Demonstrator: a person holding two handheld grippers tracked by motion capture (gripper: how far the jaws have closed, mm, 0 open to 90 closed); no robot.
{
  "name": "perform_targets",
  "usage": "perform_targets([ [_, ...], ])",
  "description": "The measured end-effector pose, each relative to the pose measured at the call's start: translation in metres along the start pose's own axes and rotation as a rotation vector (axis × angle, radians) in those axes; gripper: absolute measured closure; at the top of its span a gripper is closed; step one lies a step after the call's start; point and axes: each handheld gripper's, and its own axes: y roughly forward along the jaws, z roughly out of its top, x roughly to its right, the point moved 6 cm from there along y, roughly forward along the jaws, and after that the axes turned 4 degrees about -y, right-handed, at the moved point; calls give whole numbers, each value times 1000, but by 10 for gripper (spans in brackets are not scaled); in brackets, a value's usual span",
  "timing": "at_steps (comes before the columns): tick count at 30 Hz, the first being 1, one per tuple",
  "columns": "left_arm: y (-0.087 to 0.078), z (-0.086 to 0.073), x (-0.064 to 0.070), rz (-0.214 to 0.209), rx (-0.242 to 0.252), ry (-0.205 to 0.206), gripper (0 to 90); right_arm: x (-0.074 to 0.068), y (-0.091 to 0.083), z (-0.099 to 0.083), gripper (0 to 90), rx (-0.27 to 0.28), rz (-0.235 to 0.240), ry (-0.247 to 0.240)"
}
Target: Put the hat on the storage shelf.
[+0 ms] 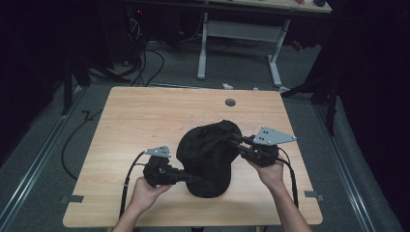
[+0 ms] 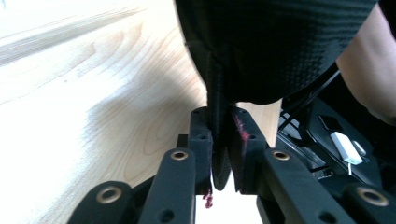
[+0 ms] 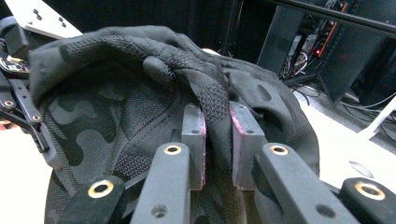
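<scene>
A black cap (image 1: 208, 157) with a faint camouflage weave lies in the middle of the wooden table (image 1: 145, 116). My left gripper (image 1: 189, 177) comes in from the left at the cap's near edge and is shut on its stiff rim (image 2: 218, 107). My right gripper (image 1: 235, 141) reaches in from the right and is shut on a raised fold of the cap's fabric (image 3: 215, 100). In the right gripper view the cap (image 3: 116, 107) bulges up between the grippers, with the left gripper's grey plate (image 3: 42, 19) behind it.
A small round grey grommet (image 1: 230, 102) sits in the tabletop near the far edge. Beyond the table stand a white-legged desk (image 1: 241, 34) and loose cables (image 1: 145, 63) on the floor. Bare wood stretches to the left of the cap.
</scene>
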Motion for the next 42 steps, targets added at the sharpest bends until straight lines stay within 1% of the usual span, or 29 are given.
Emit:
perform_targets([
  [2, -2, 0, 3, -14, -1, -5, 837, 0, 0, 0, 771, -1, -3, -1],
  [3, -3, -1, 6, -29, -4, -1, 854, 1, 0, 0, 762, 0, -5, 3],
  [9, -7, -1, 12, -48, 12, 12, 861, 2, -1, 1, 736, 14, -2, 18],
  [10, -8, -1, 13, -49, 21, 21, 862, 3, -1, 1, 703, 14, -8, 29],
  [11, -8, -1, 13, -49, 21, 21, 863, 3, -1, 1, 703, 14, -8, 29],
  [12, -10, 0, 14, -43, 34, 29, 863, 4, -1, -1, 661, 8, -19, 40],
  [14, -10, 0, 13, -42, 36, 32, 864, 5, -1, -1, 643, 3, -19, 51],
  [15, -12, 1, 14, -40, 41, 31, 864, 6, -1, -2, 599, 4, -16, 64],
  [16, -12, 1, 14, -40, 41, 31, 864, 6, -1, -2, 599, 4, -16, 64],
  [18, -13, 1, 14, -38, 46, 39, 864, 8, -3, -3, 540, 12, -30, 79],
  [19, -14, 2, 14, -34, 60, 39, 864, 9, -4, -4, 526, 13, -35, 84],
  [24, -18, 7, 14, -31, 87, 36, 864, 13, -9, -11, 478, 4, -50, 105],
  [25, -19, 9, 14, -28, 98, 39, 864, 15, -11, -15, 467, -11, -58, 114],
  [26, -19, 9, 14, -28, 98, 39, 864, 16, -11, -17, 463, -25, -60, 117],
  [27, -20, 10, 14, -27, 105, 39, 864, 16, -11, -17, 463, -25, -60, 117],
  [28, -21, 11, 14, -25, 114, 43, 864, 16, -12, -20, 464, -42, -64, 121],
  [29, -23, 14, 14, -17, 136, 52, 864, 18, -13, -27, 468, -54, -85, 125],
  [30, -23, 14, 14, -17, 136, 52, 864, 18, -13, -27, 468, -54, -85, 125],
  [31, -25, 15, 14, -12, 143, 51, 863, 19, -13, -36, 468, -78, -100, 137],
  [32, -26, 17, 14, -8, 150, 50, 863, 19, -13, -36, 468, -78, -100, 137],
  [33, -27, 18, 14, -3, 156, 55, 864, 20, -13, -46, 467, -99, -118, 151],
  [34, -29, 20, 14, 2, 166, 57, 864, 20, -13, -46, 467, -99, -118, 151],
  [35, -31, 21, 13, 5, 174, 60, 864, 21, -13, -52, 466, -112, -122, 160],
  [36, -33, 23, 14, 6, 185, 60, 863, 22, -13, -57, 466, -129, -135, 169],
  [37, -37, 26, 14, 7, 206, 63, 864, 24, -13, -69, 464, -167, -166, 184],
  [38, -37, 26, 14, 7, 206, 63, 863, 24, -13, -69, 464, -167, -166, 184],
  [39, -40, 29, 14, 8, 224, 64, 863, 26, -12, -82, 464, -212, -200, 200],
  [40, -40, 29, 14, 8, 224, 64, 863, 27, -12, -89, 464, -229, -212, 215],
  [42, -44, 33, 13, 20, 251, 69, 863, 31, -12, -104, 462, -264, -237, 253],
])
